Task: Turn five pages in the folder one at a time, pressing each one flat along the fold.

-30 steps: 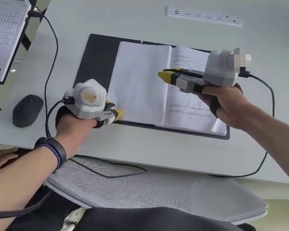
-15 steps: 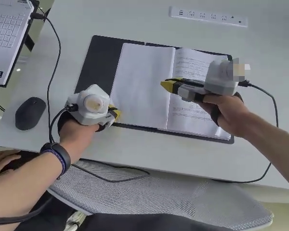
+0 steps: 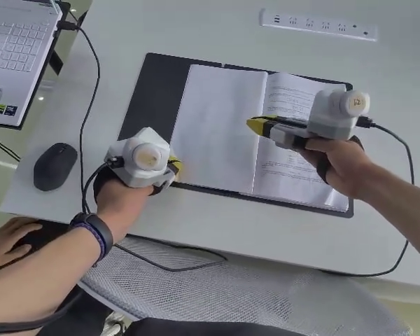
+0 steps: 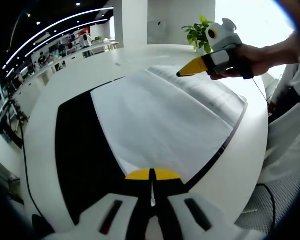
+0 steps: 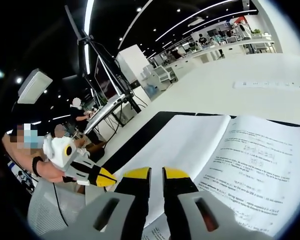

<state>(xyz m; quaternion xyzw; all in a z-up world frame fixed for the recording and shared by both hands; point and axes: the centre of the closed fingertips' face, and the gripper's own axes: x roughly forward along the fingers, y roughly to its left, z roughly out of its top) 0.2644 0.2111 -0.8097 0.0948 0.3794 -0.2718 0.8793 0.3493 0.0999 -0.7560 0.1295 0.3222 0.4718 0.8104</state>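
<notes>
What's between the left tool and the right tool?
Only a blank page of the folder, nothing on it. Head view shows it between left tool and right tool.

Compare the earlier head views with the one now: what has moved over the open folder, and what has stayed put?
The right gripper has slid a little along the fold toward the near edge, jaws a narrow gap apart, holding nothing. The rest of the shift is the camera's. The left gripper stays shut at the left page's near corner; the folder lies open as before.
</notes>
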